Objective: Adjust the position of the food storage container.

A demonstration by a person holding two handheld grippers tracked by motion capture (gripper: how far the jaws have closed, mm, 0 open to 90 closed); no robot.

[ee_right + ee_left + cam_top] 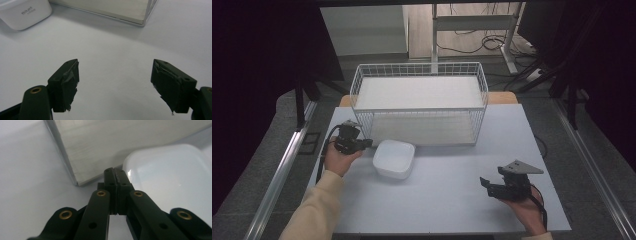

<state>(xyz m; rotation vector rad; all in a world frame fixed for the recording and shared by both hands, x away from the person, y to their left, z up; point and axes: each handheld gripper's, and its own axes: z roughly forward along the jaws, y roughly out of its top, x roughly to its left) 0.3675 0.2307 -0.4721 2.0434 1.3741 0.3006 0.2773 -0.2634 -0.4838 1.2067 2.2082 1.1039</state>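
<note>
A white rounded-square container (394,158) sits on the pale table (452,205), just in front of the wire basket's left end. My left gripper (369,143) is held at the container's left rim, its jaws pressed flat together with nothing between them. In the left gripper view the shut gripper (115,173) ends beside the container (165,177), at its near-left corner. My right gripper (484,182) rests at the table's front right, pointing left. Its jaws stand wide apart over bare table (115,82), with the container (23,11) far off at upper left.
A white wire basket (419,102) with a pale board floor stands across the back of the table; its base edge (100,147) lies just beyond the left jaws, and its corner (140,15) is ahead of the right gripper. Metal rails run along both table sides.
</note>
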